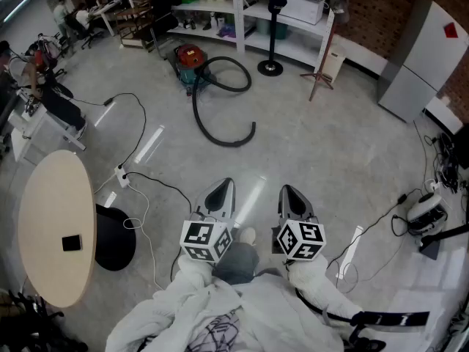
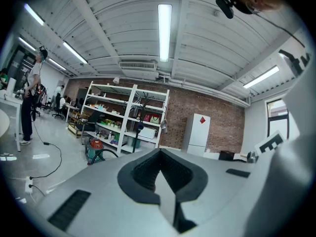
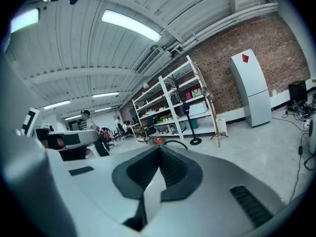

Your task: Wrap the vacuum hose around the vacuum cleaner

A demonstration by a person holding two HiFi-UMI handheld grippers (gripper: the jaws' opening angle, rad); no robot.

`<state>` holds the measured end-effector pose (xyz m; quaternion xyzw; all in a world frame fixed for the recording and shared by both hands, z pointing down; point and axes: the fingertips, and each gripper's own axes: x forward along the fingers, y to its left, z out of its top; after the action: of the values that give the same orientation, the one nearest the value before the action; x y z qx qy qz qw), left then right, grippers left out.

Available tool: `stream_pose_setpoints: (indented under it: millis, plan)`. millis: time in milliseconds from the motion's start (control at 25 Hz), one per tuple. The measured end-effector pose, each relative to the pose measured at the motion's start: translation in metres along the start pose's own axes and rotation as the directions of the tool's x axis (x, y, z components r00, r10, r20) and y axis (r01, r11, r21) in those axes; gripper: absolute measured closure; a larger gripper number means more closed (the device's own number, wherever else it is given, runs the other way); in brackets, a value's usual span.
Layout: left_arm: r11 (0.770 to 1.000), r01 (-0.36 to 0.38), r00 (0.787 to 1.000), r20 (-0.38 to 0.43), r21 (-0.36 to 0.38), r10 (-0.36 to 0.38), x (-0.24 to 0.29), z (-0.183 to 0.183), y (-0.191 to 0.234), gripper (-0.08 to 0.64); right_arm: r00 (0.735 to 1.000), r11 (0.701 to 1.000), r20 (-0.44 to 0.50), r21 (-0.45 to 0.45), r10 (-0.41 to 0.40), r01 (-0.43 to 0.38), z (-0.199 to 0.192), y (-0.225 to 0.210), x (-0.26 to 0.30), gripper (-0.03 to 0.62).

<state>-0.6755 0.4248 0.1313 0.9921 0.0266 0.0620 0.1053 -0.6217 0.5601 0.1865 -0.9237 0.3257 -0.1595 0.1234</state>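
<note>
The vacuum cleaner point(image 1: 189, 58), red on top with a teal body, stands on the grey floor far ahead by the white shelves. Its black hose point(image 1: 220, 134) loops off the body and lies in a loose curve on the floor, its free end pointing right. In the head view my left gripper point(image 1: 225, 185) and right gripper point(image 1: 288, 191) are held side by side close to my body, well short of the hose. Both are shut with nothing between the jaws. The vacuum cleaner point(image 2: 94, 148) shows small in the left gripper view beyond the left gripper point(image 2: 159, 152), and likewise the vacuum cleaner point(image 3: 158, 140) beyond the right gripper point(image 3: 159, 148).
White shelving point(image 1: 242, 13) lines the back wall, with a black pole stand point(image 1: 270, 66) and a wooden tripod point(image 1: 321, 72) in front. A white cabinet point(image 1: 421, 57) stands at right. An oval beige table point(image 1: 55, 226), a power strip point(image 1: 122, 176) and cables lie at left.
</note>
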Motion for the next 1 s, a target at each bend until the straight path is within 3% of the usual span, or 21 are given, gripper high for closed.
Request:
stream_pose_setpoints:
  millis: [320,600,1000]
  plan:
    - [1.0,-0.006,1.0,0.004,-0.025,0.006,0.089,-0.006,0.019,0.558,1.0,1.0,-0.016,0.019,-0.003,0.003,0.009,-0.051,0.07,0.578]
    - [0.998,-0.033,0.999,0.02,-0.047,0.034,0.2,0.014,0.044,0.558,0.998,0.999,-0.057,-0.016,0.04,-0.041,0.05,-0.094,0.172,0.578]
    - [0.995,-0.082,0.996,0.022,-0.05,0.083,0.31,0.051,0.119,0.558,0.991,0.994,-0.089,-0.034,0.104,-0.107,0.098,-0.101,0.32,0.578]
